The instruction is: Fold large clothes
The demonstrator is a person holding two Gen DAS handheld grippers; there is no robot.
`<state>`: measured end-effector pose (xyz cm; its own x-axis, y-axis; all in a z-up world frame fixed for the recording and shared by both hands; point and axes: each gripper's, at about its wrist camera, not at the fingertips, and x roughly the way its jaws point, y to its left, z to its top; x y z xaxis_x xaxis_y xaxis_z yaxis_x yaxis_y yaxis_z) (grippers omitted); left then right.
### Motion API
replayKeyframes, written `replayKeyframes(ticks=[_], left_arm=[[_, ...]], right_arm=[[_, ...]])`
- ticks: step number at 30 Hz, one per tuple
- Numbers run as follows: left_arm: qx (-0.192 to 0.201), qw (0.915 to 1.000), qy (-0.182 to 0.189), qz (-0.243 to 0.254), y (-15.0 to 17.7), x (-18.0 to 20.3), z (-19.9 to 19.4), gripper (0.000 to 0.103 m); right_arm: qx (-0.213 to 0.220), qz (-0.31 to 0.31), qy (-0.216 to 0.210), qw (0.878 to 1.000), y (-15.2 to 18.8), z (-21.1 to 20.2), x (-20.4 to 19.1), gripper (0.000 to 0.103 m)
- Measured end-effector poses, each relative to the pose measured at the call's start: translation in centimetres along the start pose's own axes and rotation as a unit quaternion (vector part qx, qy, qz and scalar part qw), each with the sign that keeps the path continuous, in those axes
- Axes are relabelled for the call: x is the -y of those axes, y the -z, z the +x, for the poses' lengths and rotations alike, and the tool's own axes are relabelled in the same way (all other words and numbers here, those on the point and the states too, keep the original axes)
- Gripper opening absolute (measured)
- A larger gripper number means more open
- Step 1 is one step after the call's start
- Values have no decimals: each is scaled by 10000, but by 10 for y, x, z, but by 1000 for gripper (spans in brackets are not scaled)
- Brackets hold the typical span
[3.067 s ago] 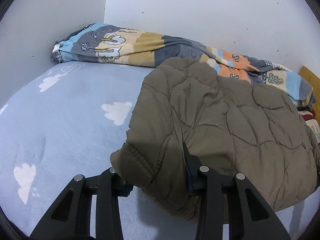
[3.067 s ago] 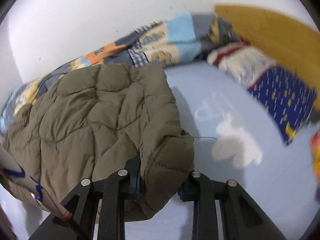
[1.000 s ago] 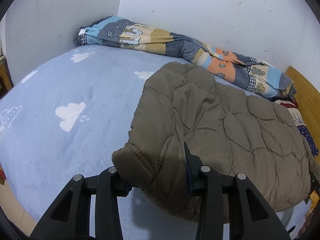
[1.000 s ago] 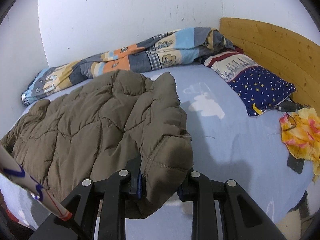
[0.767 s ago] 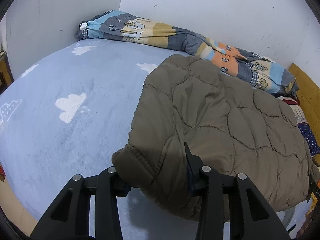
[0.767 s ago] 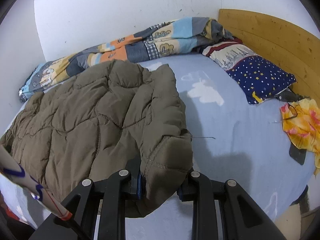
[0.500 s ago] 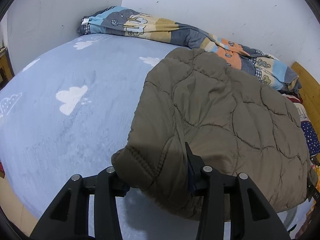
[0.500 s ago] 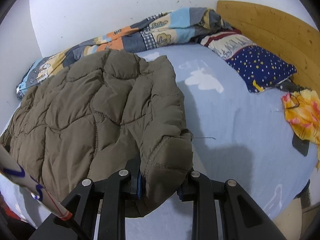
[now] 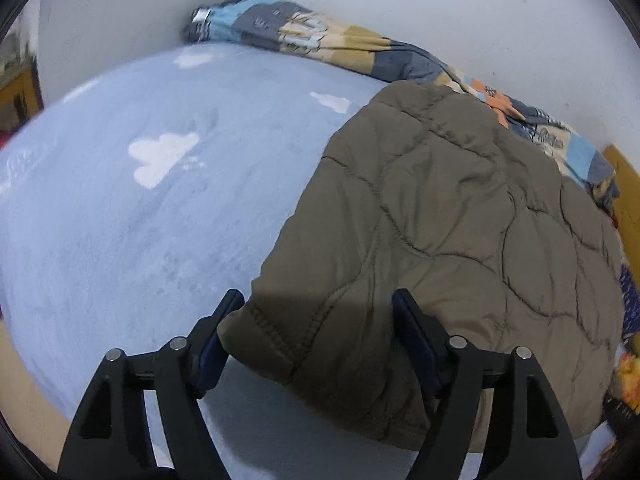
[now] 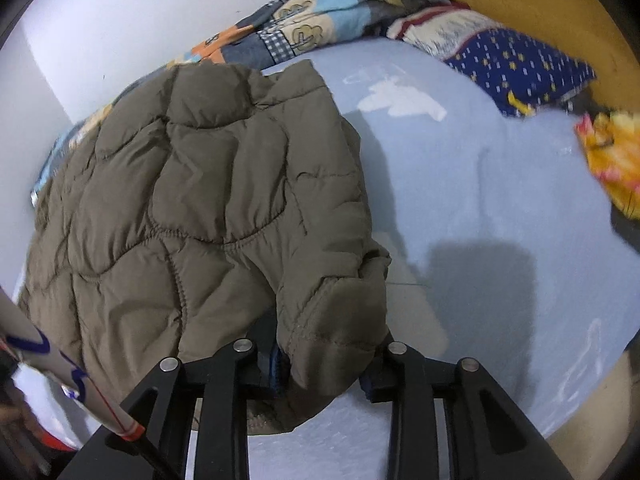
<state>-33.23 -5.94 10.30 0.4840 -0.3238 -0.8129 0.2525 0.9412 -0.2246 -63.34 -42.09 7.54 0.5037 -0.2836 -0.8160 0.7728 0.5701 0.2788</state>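
Olive quilted jacket (image 9: 460,216) lies spread on the blue bed (image 9: 140,220), its near hem at the front edge. Left gripper (image 9: 316,312): jaws have just been opening and stand clear of the hem corner between them. Right gripper (image 10: 324,364): jaws have also just been opening, the corner still touching both pads. Step: releasing after a laydown. Next, both back off, then regrip for a fold. Jacket sits lower and flatter than a second ago.
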Motion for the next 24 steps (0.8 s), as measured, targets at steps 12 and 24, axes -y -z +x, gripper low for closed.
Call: replayKeyframes(ticks=[12, 24], left_arm=[[1048, 9933, -494, -12, -1, 2, -69, 75], [1435, 9703, -132, 1944, 10, 120, -60, 75]], right_arm=[[500, 571, 301, 9967, 15, -66, 34, 55], [967, -1289, -455, 9859, -2, -59, -82, 49]])
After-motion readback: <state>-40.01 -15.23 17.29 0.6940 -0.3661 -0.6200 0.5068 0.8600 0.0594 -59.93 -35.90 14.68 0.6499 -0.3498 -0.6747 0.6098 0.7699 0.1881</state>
